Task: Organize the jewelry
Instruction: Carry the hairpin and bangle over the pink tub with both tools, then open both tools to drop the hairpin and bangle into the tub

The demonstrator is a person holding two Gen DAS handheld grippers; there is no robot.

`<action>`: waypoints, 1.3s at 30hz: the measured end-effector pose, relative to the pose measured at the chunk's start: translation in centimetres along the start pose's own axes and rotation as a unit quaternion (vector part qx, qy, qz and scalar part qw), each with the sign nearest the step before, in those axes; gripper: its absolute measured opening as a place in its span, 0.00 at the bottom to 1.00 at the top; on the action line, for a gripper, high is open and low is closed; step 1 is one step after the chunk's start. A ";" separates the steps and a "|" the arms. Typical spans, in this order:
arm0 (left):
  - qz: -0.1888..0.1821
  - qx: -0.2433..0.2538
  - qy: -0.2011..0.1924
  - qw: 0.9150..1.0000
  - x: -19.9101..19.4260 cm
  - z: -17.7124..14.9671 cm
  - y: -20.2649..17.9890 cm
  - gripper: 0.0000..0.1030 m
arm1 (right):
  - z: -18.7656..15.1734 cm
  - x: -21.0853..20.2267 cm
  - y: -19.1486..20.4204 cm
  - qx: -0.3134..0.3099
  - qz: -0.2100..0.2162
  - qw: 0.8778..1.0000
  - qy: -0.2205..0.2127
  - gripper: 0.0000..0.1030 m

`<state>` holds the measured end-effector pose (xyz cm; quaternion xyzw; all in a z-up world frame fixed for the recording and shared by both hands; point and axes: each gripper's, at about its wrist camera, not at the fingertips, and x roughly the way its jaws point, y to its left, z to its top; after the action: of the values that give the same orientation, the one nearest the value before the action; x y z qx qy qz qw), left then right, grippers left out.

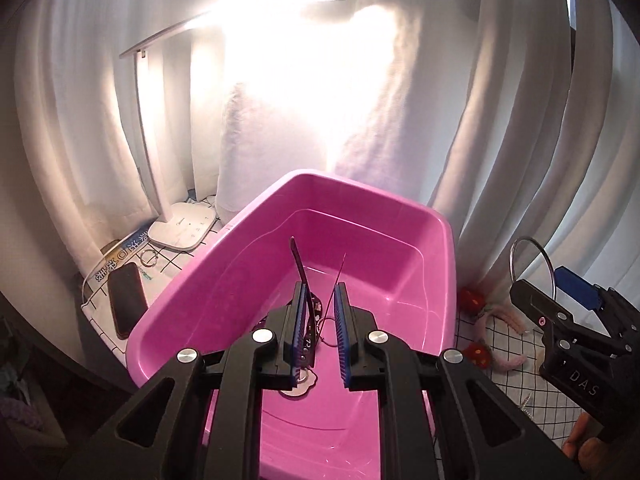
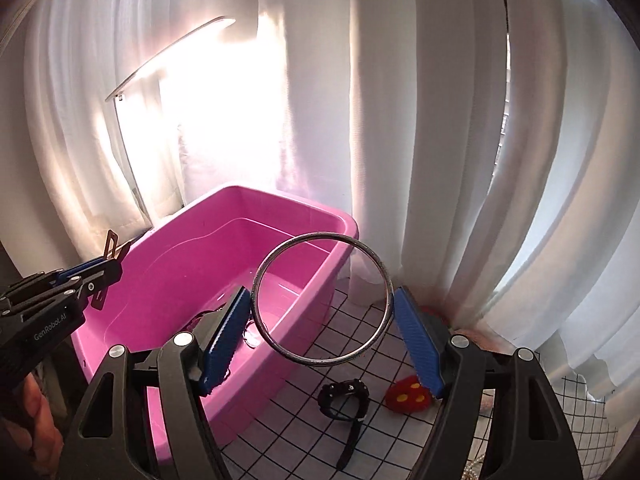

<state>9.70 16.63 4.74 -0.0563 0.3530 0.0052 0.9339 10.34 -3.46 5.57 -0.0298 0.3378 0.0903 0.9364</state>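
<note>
Both claws loaded: right gripper (image 2: 322, 312) clamps bangle (image 2: 323, 299) above-right of pink tub (image 2: 340, 222) rim, left gripper (image 1: 320, 332) pinches dark strap (image 1: 299, 264) over tub centre, nearer.

Our left gripper (image 1: 322, 316) points down at a slant, jaws nearly closed, pinching a thin strap (image 1: 300, 268). Our right gripper (image 2: 320, 320) also slants down, jaws about half spread, clamping a metal bangle (image 2: 322, 299).
</note>
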 end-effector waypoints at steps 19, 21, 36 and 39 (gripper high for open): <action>0.013 -0.021 0.083 0.996 6.9 -1.6 5.7 0.14 | 0.5 9.8 8.4 -0.035 0.045 0.993 0.102 0.69; 0.014 -0.021 0.092 0.995 7.5 -1.8 5.8 0.14 | 0.2 10.7 8.4 -0.030 0.043 0.992 0.117 0.69; 0.012 -0.023 0.120 0.992 9.7 -2.1 6.4 0.17 | 0.0 13.2 8.3 -0.012 0.020 0.987 0.162 0.69; 0.015 -0.022 0.124 0.992 9.7 -2.2 6.5 0.17 | 0.0 13.4 8.0 -0.003 0.019 0.986 0.167 0.69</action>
<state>15.23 22.53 -3.97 -0.0714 0.4671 0.0196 0.8811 18.92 6.40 -2.88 -0.0411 0.4895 0.1028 0.8649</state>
